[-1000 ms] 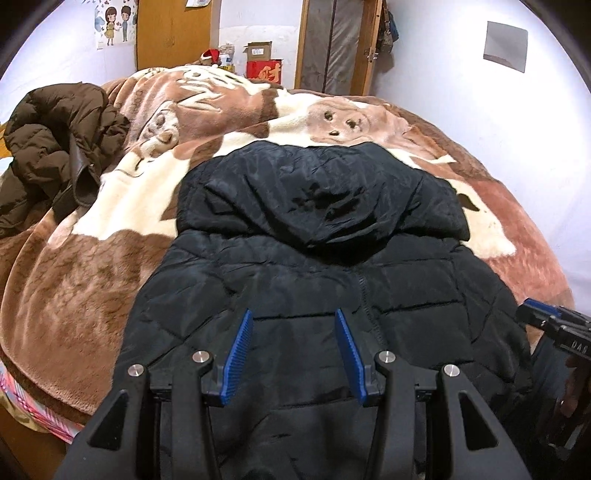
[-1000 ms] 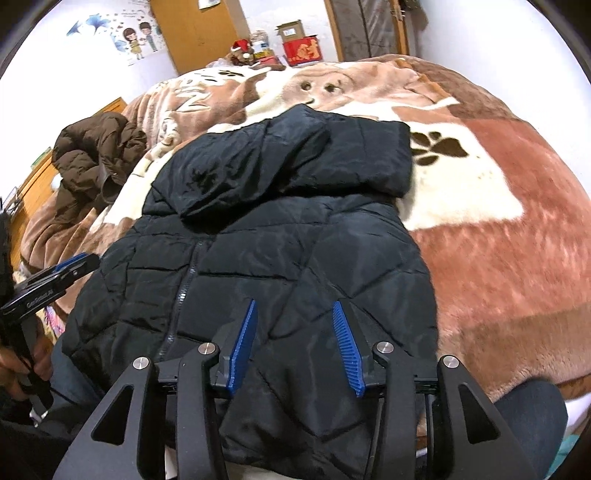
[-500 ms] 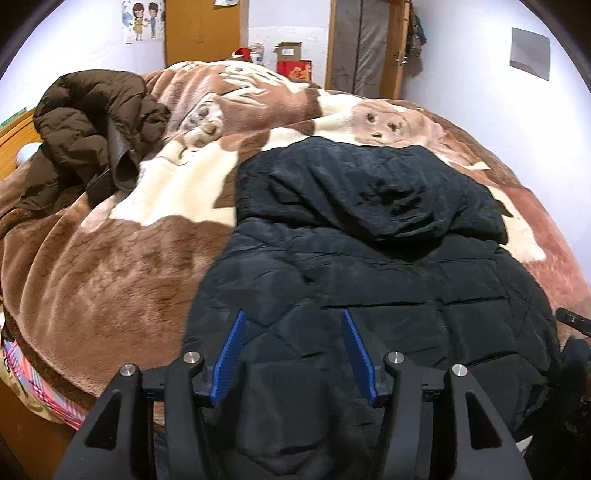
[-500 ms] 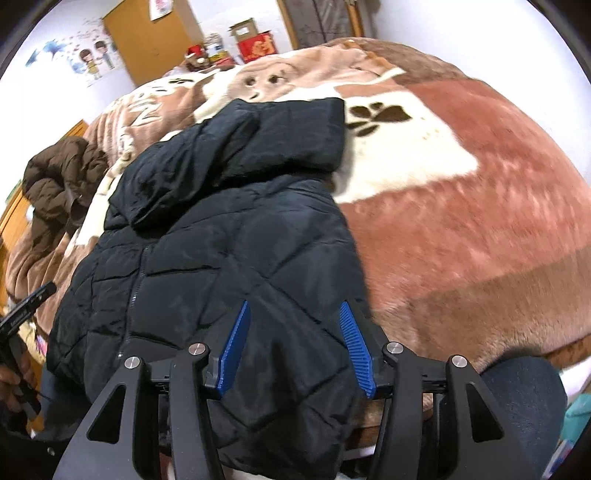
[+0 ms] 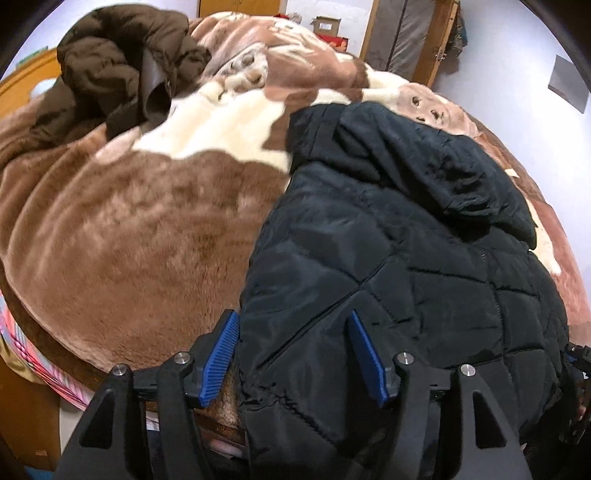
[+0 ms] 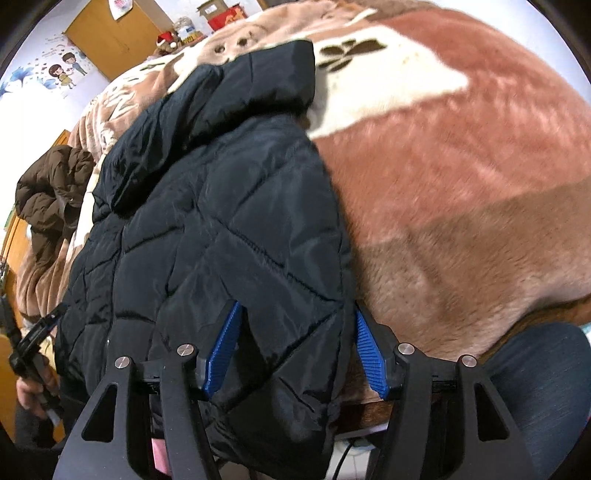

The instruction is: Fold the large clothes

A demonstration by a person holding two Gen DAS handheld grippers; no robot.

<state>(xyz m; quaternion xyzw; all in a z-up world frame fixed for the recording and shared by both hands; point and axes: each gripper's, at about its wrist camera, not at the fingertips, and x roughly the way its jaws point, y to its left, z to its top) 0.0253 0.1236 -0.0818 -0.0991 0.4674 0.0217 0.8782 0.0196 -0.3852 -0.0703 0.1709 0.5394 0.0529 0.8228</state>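
Note:
A black quilted hooded jacket (image 5: 399, 266) lies flat on the bed, hood toward the far end, hem hanging over the near edge. My left gripper (image 5: 293, 350) is open, its blue pads straddling the jacket's left bottom corner. In the right wrist view the same jacket (image 6: 221, 229) fills the left half. My right gripper (image 6: 295, 347) is open, with the jacket's right bottom corner between its pads. The left gripper also shows at the far left of the right wrist view (image 6: 33, 336).
A brown and cream plush blanket (image 5: 140, 236) covers the bed. A brown puffer jacket (image 5: 118, 62) is heaped at the far left. Boxes (image 6: 221, 16) and a wooden door (image 6: 110, 33) stand beyond the bed. A leg in jeans (image 6: 535, 387) is at bottom right.
Both grippers have moved outward and down from the jacket's middle, left to the left bottom corner, right to the right bottom corner. Both stay open.

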